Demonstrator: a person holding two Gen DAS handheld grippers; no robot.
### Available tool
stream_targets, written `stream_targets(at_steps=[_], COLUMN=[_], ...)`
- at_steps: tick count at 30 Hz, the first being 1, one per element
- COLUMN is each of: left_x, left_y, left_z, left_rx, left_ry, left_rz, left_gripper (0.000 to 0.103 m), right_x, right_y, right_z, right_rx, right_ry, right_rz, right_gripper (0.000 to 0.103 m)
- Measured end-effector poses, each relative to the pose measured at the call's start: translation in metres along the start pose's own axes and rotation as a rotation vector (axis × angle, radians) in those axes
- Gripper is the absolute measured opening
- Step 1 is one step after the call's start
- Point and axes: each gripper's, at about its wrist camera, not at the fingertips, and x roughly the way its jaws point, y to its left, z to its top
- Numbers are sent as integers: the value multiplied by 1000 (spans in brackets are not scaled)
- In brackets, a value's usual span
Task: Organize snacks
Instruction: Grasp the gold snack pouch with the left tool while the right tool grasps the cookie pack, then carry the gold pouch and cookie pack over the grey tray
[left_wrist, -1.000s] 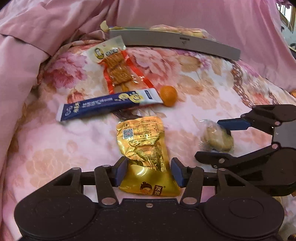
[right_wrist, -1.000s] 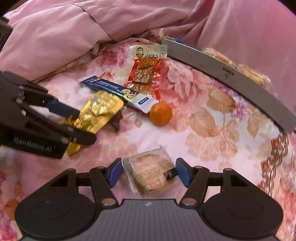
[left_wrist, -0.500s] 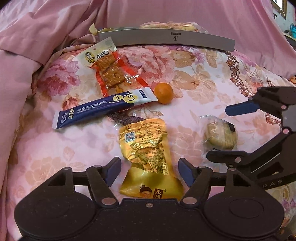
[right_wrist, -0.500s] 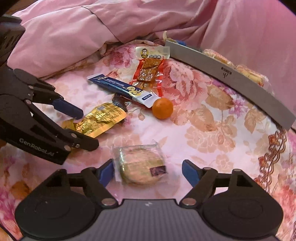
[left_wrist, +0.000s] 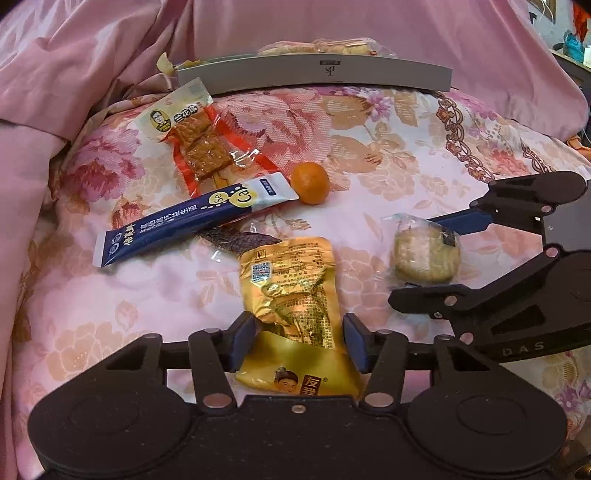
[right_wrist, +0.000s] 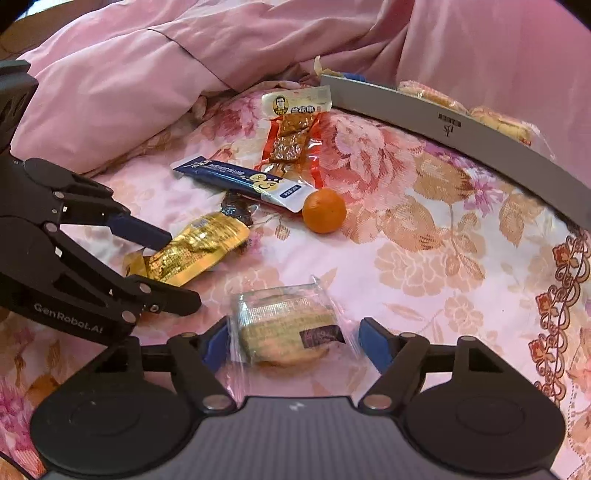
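Observation:
A gold snack packet (left_wrist: 288, 284) lies on the floral bedspread, its lower part between the pads of my left gripper (left_wrist: 299, 341). The jaws are closing and both pads touch the packet's sides. A clear-wrapped round cake (right_wrist: 284, 328) sits between the pads of my right gripper (right_wrist: 293, 343), whose jaws are also closing. Its left pad meets the wrapper and its right pad stands a little off it. In the right wrist view the left gripper (right_wrist: 183, 269) straddles the gold packet (right_wrist: 195, 251). In the left wrist view the right gripper (left_wrist: 410, 258) brackets the cake (left_wrist: 424, 254).
Beyond lie a blue stick packet (left_wrist: 192, 221), a red tofu snack packet (left_wrist: 199, 147), a small orange (left_wrist: 310, 182) and a dark wrapper (left_wrist: 236, 240). A grey tray (left_wrist: 314, 74) holding wrapped snacks stands at the back. A pink quilt (right_wrist: 129, 74) is bunched up at left and behind.
Both grippers spread wider half a second ago and have narrowed again around the gold packet and the cake. Neither item has left the bedspread.

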Motion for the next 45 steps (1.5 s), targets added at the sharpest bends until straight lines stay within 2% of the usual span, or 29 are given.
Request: stream_targets(at_steps=[5, 16, 23, 34, 45], left_x=[0, -1, -2, -6, -12], left_y=[0, 3, 5, 8, 6], left_z=[0, -2, -2, -3, -5], left_rx=[-19, -61, -90, -183, -212], left_ry=[-1, -13, -25, -42, -95], left_rz=[-7, -12, -20, -119, -176], left_gripper=[53, 52, 52, 52, 52], right_x=[-2, -6, -10, -20, -32], right_y=[1, 4, 5, 8, 3], right_z=[-1, -8, -12, -19, -28], right_rx=[3, 39, 70, 94, 143], right_ry=[-9, -37, -58, -89, -108], right_rz=[13, -2, -17, -62, -94], right_gripper=[63, 56, 55, 56, 56])
